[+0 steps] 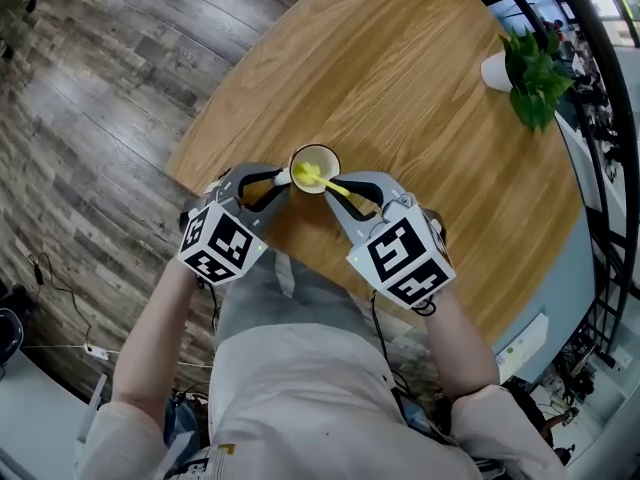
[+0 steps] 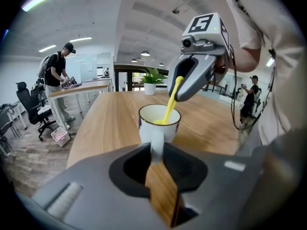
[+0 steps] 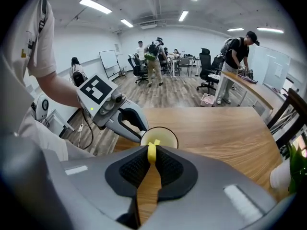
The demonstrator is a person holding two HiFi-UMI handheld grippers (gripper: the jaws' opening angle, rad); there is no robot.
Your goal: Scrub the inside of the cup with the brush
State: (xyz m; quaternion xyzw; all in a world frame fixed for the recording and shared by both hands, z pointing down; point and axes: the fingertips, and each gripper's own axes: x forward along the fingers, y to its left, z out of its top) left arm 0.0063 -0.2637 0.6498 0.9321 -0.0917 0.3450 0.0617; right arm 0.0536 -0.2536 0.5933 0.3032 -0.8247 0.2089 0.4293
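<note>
A white cup (image 1: 314, 168) with a dark rim stands near the front edge of the round wooden table (image 1: 400, 68). My left gripper (image 1: 281, 178) comes in from the left and is shut on the cup's handle (image 2: 157, 145), which sits pinched between the jaw tips in the left gripper view. My right gripper (image 1: 350, 194) is shut on the stem of a yellow brush (image 1: 330, 184). The brush (image 2: 170, 104) slants down into the cup (image 2: 159, 123), with its head (image 1: 306, 174) inside. In the right gripper view the yellow stem (image 3: 152, 152) shows between the pads, with the cup (image 3: 160, 137) just beyond.
A potted green plant (image 1: 530, 68) in a white pot stands at the table's far right. Dark plank floor (image 1: 90, 118) lies left of the table edge. Behind, people stand by desks (image 3: 249, 87) and office chairs (image 2: 31, 107).
</note>
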